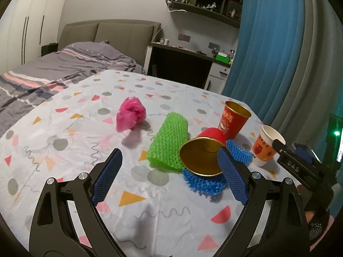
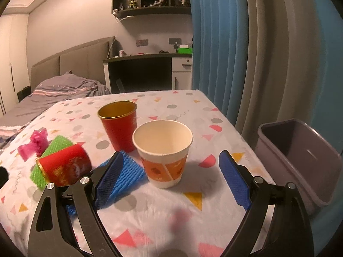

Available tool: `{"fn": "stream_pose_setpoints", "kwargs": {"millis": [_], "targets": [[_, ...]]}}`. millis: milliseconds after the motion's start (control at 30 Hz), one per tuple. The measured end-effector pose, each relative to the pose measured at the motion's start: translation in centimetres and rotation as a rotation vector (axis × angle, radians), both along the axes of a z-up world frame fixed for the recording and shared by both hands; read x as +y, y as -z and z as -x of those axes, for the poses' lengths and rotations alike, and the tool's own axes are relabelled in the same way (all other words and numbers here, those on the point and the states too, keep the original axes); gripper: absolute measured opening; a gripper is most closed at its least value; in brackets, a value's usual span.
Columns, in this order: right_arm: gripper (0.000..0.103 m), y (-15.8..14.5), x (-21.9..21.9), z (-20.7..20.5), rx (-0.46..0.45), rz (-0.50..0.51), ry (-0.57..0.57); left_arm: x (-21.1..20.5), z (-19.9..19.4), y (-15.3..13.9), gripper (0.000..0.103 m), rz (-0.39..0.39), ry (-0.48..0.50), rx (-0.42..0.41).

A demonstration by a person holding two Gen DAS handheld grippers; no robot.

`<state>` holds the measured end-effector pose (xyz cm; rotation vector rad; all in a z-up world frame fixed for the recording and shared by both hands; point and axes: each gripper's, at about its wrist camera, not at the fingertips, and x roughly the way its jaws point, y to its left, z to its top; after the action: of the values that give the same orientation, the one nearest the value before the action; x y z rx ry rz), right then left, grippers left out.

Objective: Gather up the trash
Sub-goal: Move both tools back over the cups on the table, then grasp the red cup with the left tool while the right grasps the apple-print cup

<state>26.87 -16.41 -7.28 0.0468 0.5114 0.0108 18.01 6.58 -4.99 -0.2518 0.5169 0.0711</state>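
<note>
On the patterned table (image 2: 214, 111), far right, I see the grey bin (image 2: 300, 160) beside it; my right gripper (image 2: 170, 180) spreads wide before the white cup (image 2: 164, 152), left gripper (image 1: 169, 175) spread too, near the tipped red cup (image 1: 203, 152).

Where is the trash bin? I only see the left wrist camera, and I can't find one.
Observer: A greyish-purple bin stands on the floor off the right edge of the table, near the blue curtain. Only the right wrist view shows it.
Operator: Is there trash in it?
Observer: None in the part of its inside that shows; the bottom is hidden.
Operator: Is the other gripper holding the paper cup?
Observer: No. The right gripper is open. The orange-and-white paper cup stands upright between its fingers, and neither pad touches it.
</note>
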Motion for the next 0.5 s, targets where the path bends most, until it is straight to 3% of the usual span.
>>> {"fn": "stream_pose_setpoints", "kwargs": {"millis": [267,500], "targets": [[0.084,0.2,0.2,-2.0,0.029,-0.016,-0.021,-0.9,-1.0,0.0,0.089,0.001,0.033,0.011],[0.062,0.5,0.0,-3.0,0.063,-0.040,-0.041,-2.6,-2.0,0.1,0.088,0.023,0.080,0.028]]}}
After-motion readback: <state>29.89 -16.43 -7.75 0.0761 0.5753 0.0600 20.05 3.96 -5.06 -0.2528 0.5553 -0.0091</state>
